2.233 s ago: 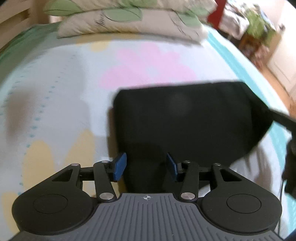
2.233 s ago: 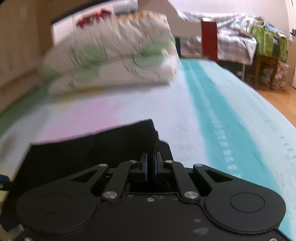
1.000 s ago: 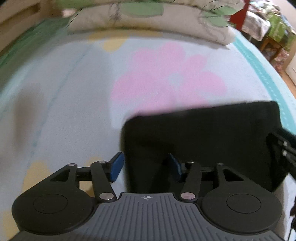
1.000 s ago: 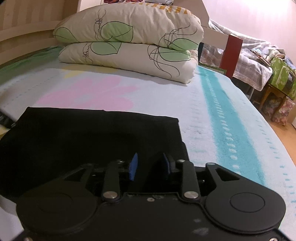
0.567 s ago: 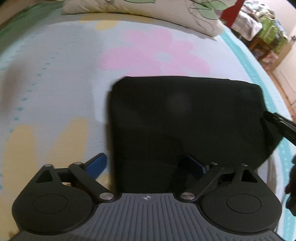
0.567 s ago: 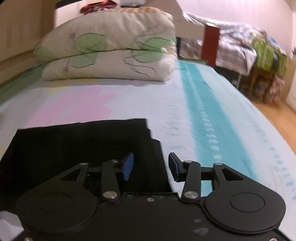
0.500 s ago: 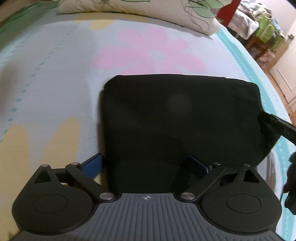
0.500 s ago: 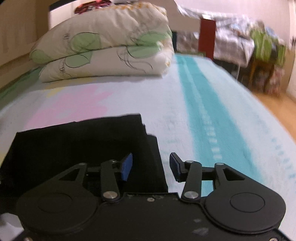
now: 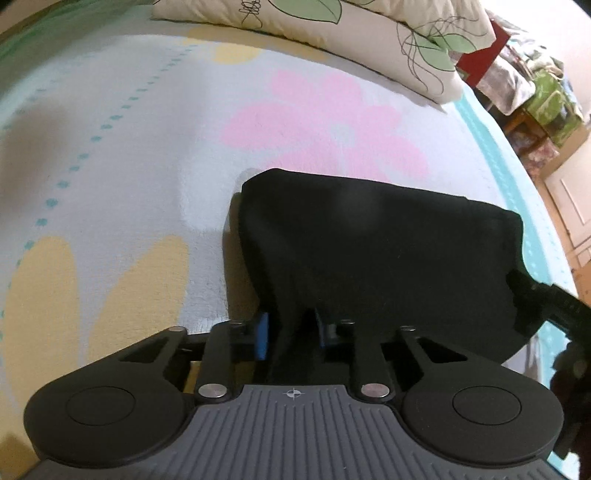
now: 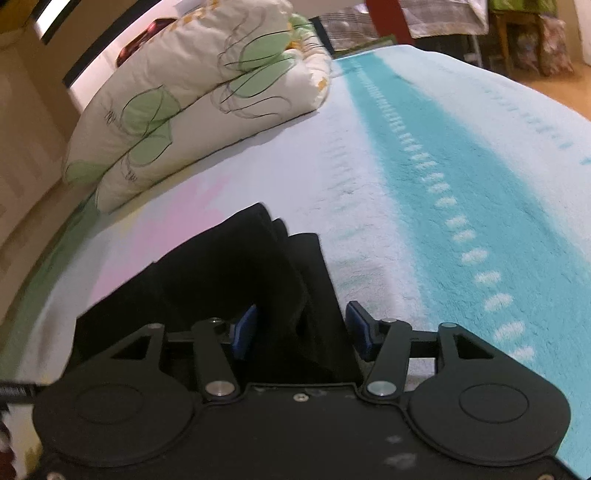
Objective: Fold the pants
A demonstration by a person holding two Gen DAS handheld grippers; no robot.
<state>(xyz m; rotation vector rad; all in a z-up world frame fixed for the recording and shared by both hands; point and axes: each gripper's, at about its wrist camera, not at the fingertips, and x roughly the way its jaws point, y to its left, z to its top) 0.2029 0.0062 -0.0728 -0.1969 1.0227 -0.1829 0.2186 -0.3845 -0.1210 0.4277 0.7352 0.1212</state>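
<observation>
Black folded pants lie on a flowered bed sheet. My left gripper is at their near left edge. Its jaws are closing, with a bunched fold of the cloth pinched between the blue pads and drawn up toward them. In the right wrist view the layered right edge of the pants runs between the fingers of my right gripper. Its jaws are opening, and the pads stand clear of the cloth on both sides. The right gripper also shows as a dark shape at the pants' right side.
Two stacked leaf-print pillows lie at the head of the bed. A teal stripe runs down the sheet to the right of the pants. Beyond the bed's right edge are cluttered furniture and wooden floor.
The left jaws spread wide around the pants' near left edge, then closed onto it, bunching the cloth. The right jaws went from shut on the pants to open, and that gripper rolled.
</observation>
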